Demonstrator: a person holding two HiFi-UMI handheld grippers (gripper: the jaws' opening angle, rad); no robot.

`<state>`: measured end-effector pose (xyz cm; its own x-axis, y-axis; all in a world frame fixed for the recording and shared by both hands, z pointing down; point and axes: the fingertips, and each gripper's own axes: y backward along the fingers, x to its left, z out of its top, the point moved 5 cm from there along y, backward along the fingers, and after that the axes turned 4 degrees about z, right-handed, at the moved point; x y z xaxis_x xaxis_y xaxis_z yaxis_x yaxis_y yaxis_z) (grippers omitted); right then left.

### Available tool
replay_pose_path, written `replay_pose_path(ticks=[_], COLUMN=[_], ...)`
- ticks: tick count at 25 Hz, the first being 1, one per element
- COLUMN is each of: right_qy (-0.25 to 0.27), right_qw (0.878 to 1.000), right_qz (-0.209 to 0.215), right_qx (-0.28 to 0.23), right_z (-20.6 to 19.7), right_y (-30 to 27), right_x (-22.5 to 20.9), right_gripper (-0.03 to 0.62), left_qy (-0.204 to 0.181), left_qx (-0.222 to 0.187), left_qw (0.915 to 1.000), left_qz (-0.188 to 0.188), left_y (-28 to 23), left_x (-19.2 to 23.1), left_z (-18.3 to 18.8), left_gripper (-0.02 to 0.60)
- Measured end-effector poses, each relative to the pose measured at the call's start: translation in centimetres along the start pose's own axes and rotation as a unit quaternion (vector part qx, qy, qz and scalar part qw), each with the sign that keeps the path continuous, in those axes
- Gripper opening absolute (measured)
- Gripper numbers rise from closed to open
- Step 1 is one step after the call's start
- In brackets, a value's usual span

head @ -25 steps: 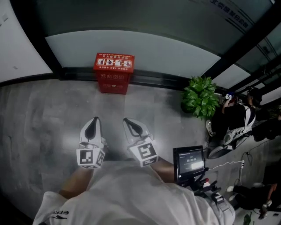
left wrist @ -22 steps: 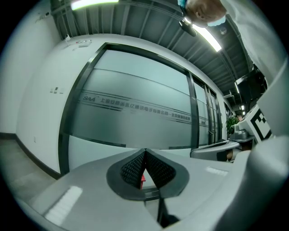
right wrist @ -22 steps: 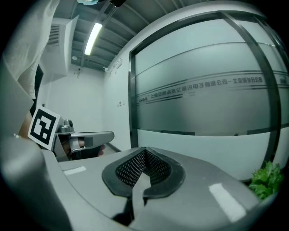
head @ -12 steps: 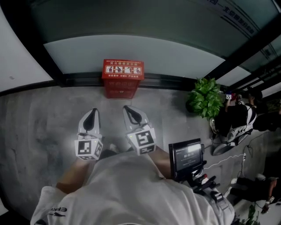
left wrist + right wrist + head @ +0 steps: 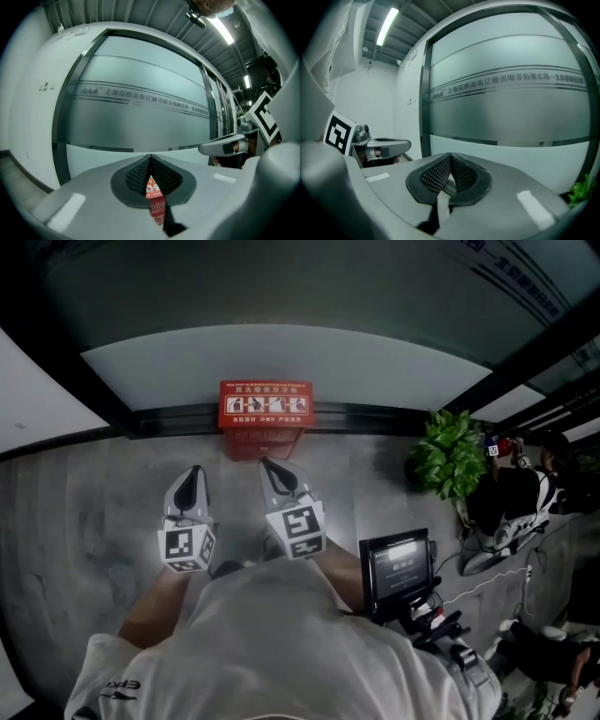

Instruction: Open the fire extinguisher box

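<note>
The red fire extinguisher box [image 5: 265,418] stands on the floor against the frosted glass wall, its printed lid facing up. Short of it, my left gripper [image 5: 194,472] hangs over the grey floor, to the box's near left, shut and empty. Level with it, my right gripper [image 5: 266,463] is also shut and empty, its tips close to the box's near edge. In the left gripper view my left gripper [image 5: 151,159] shows a strip of the red box [image 5: 156,201] through the slit under its shut pads. In the right gripper view my right gripper [image 5: 451,156] points at the glass wall.
A black frame rail [image 5: 375,418] runs along the wall's foot behind the box. A potted green plant [image 5: 450,454] stands to the right. A person crouches at the far right [image 5: 511,498]. A small screen rig [image 5: 398,568] hangs at my right hip.
Both grippers have travelled forward toward the wall, still shut. The red box now lies just ahead of their tips, closer in the head view than before.
</note>
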<state>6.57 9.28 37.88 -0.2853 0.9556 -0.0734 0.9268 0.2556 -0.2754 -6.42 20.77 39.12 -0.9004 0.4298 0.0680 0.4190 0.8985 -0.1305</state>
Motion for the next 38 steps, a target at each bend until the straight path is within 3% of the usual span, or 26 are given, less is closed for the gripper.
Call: replay_pose_path(ticks=[7, 13, 18, 22, 24, 27, 33, 38], right_qy=[-0.005, -0.004, -0.008, -0.012, -0.022, -0.037, -0.057, -0.094], right_qw=[1.000, 0.999, 0.998, 0.996, 0.994, 0.989, 0.981, 0.974], right_qz=[0.018, 0.018, 0.002, -0.022, -0.039, -0.063, -0.103, -0.117], right_qx=[0.013, 0.040, 0.065, 0.087, 0.102, 0.127, 0.153, 0.172], right_z=[0.4, -1.2, -2.8, -4.9, -5.8, -7.0, -11.0, -15.0], right_y=[-6.8, -10.6, -13.7, -17.3, -18.6, -20.1, -22.8, -23.3], right_x=[-5.7, -8.2, -9.5, -10.1, -10.1, -10.1, -10.3, -9.8], right_gripper=[0.014, 0.014, 0.014, 0.014, 0.014, 0.014, 0.014, 0.014], left_qy=[-0.053, -0.111, -0.161, -0.213, -0.244, -0.297, -0.429, -0.520], left_qx=[0.039, 0.070, 0.093, 0.106, 0.127, 0.156, 0.123, 0.116], left_qw=[0.9978, 0.9911, 0.9802, 0.9633, 0.9477, 0.9169, 0.8398, 0.7662], left_qz=[0.005, -0.021, -0.066, -0.125, -0.162, -0.216, -0.309, -0.359], left_y=[-9.2, -14.6, -19.1, -23.1, -24.3, -25.9, -28.7, -29.8], left_x=[1.8, 3.6, 5.2, 7.1, 8.0, 9.0, 10.5, 11.1], left_z=[-0.9, -3.5, -6.5, -10.5, -12.5, -15.2, -23.0, -29.1], left_gripper=[0.003, 0.003, 0.003, 0.003, 0.003, 0.003, 0.013, 0.199])
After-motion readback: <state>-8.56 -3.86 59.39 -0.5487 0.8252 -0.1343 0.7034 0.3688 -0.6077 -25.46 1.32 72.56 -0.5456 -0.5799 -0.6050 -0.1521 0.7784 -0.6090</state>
